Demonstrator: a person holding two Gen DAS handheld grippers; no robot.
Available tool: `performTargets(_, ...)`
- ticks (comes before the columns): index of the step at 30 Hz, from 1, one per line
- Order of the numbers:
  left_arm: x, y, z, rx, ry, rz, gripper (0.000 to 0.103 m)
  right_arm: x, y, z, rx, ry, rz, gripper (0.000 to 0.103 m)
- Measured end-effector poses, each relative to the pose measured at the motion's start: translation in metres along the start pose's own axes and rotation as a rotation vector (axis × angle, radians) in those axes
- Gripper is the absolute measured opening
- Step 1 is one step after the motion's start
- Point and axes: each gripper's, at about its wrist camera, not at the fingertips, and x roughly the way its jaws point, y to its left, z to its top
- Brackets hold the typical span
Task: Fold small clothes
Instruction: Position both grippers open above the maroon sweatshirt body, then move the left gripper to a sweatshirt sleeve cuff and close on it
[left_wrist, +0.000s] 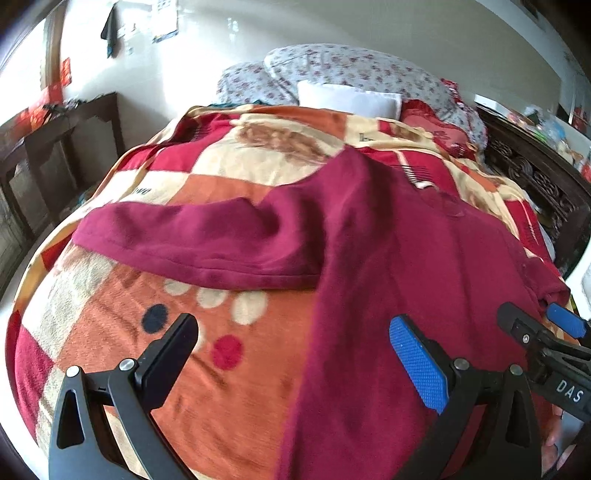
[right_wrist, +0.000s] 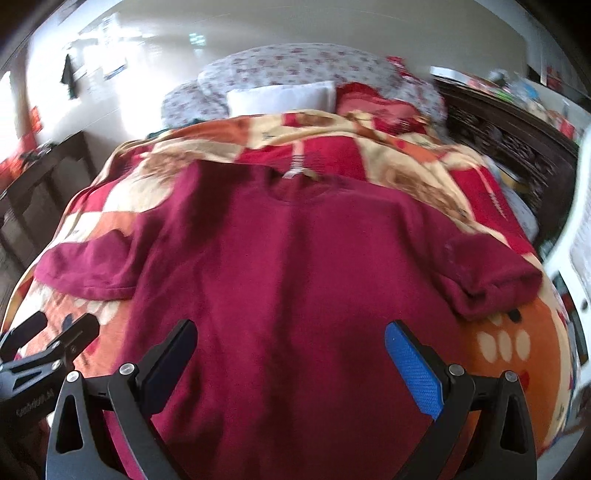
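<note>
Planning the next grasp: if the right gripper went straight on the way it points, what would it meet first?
Most likely the maroon shirt, spread flat on the blanket; the open right gripper points at its body. Depth is unclear.

shirt (right_wrist: 295, 277) hem cut off below; shelf clutter (right_wrist: 517, 88) blurred

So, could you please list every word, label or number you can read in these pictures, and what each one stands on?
"DAS": white letters on the black body of the right hand-held gripper.
White print on the left hand-held gripper: too blurred to read.
Dark word on the blanket: blurred, unreadable.
Papers on the wall: too small.
</note>
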Motion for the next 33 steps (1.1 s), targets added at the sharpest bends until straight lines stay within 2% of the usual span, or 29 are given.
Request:
performTargets(6, 0.012, 0.065, 0.013, -0.115, 0.016, 0.058, 0.103, 0.024, 0.045, 0.02, -0.075, -0.018, 0.051, 0.103)
performTargets(10, 0.02, 0.121, 0.024, -0.208, 0.01, 0.137, 0.103, 0.051, 0.07, 0.032, -0.113, 0.001, 0.074, 0.102)
performTargets(15, 0.033, 0.183, 0.033, -0.31, 0.012, 0.235, 0.103, 0.067, 0.078, 0.034, -0.105, 0.025, 0.094, 0.101)
performTargets(19, 0.046, 0.235, 0.035, -0.468, -0.003, 0.299, 0.103, 0.073, 0.079, 0.03, -0.1, 0.044, 0.113, 0.101)
performTargets(22, 0.057, 0.262, 0.039, -0.562, 0.0, 0.295, 0.103, 0.079, 0.083, 0.03, -0.113, 0.051, 0.111, 0.101)
performTargets(25, 0.067, 0.272, 0.041, -0.602, 0.015, 0.29, 0.103, 0.085, 0.085, 0.03, -0.112, 0.06, 0.119, 0.101)
performTargets(33, 0.097, 0.271, 0.057, -0.557, 0.049, 0.303, 0.1, 0.095, 0.097, 0.037, -0.158, 0.041, 0.125, 0.1)
